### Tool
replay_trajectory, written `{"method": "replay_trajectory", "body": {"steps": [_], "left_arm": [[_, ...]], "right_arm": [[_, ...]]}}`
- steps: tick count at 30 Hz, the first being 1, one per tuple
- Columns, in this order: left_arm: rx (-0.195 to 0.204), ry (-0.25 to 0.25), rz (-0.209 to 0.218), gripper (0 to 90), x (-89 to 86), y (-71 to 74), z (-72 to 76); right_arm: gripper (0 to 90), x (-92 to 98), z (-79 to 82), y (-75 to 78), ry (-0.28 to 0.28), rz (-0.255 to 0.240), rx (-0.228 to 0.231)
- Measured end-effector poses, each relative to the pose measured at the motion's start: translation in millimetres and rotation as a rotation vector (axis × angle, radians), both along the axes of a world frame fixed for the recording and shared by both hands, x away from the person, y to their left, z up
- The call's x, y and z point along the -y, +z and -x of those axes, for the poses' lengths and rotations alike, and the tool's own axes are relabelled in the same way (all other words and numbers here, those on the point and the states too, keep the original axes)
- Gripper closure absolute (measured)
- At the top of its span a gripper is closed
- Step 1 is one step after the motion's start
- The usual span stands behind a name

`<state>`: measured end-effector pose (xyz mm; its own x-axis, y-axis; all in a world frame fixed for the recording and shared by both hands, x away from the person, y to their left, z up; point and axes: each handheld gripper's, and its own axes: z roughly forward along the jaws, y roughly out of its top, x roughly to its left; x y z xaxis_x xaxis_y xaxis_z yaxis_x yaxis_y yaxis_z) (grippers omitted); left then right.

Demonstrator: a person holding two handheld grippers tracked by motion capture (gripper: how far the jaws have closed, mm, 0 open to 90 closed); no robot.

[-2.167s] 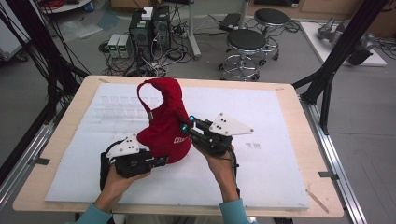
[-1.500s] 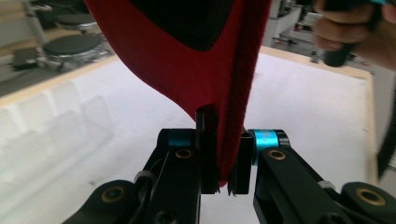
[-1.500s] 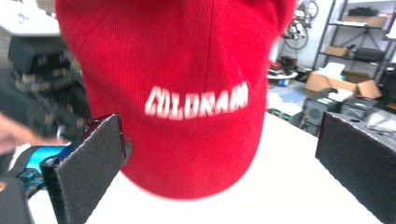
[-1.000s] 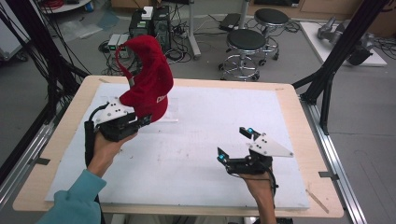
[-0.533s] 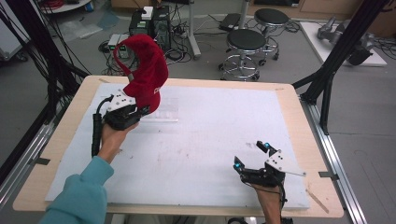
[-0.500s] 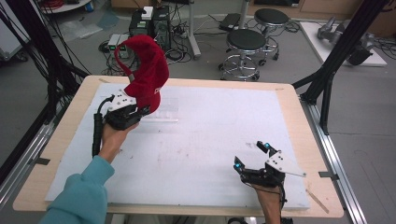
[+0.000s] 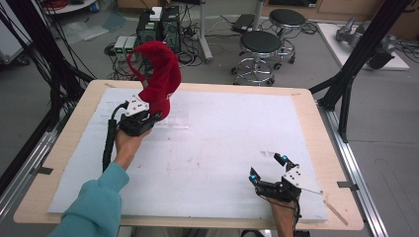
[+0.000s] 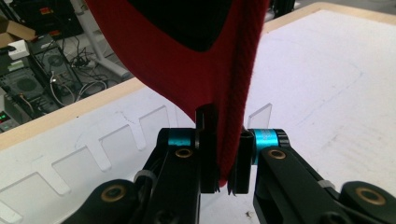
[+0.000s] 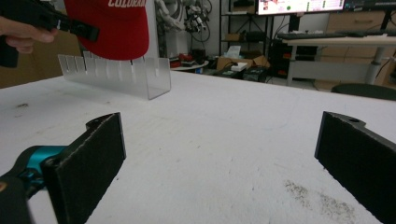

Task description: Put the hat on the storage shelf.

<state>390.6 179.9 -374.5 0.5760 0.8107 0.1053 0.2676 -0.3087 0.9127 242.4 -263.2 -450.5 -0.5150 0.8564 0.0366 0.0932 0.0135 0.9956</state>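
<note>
The bench (image 7: 316, 128), under a white mat, carries a clear slotted rack (image 9: 116, 74) at its far left. Above that rack hangs the red cap (image 7: 158, 79), held upright by its lower edge and not yet resting in any slot, so the lift and carry look done while seating it in the rack is left. The left gripper (image 8: 223, 158) has its fingers (image 8: 208, 154) pinching the cap's fabric. At the near right the right gripper (image 7: 269, 168) sits low over the mat with its fingers (image 9: 88, 163) spread wide and empty, well apart from the cap.
</note>
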Motion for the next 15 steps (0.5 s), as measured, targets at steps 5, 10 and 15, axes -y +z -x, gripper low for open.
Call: {"method": "replay_trajectory", "body": {"steps": [5,10,15], "left_arm": [[-0.022,0.013,-0.005,85.1,1.9,-4.9,-2.4],[-0.032,0.021,0.002,85.1,3.7,-8.8,-4.9],[-0.069,0.022,-0.014,85.0,5.5,-15.6,-6.2]], "right_arm": [[0.6,0.6,0.0,-1.6,-0.008,-0.005,0.004],[0.6,0.5,2.8,-2.3,-0.011,-0.013,0.019],[0.6,0.5,2.7,-2.5,-0.005,-0.005,0.027]]}}
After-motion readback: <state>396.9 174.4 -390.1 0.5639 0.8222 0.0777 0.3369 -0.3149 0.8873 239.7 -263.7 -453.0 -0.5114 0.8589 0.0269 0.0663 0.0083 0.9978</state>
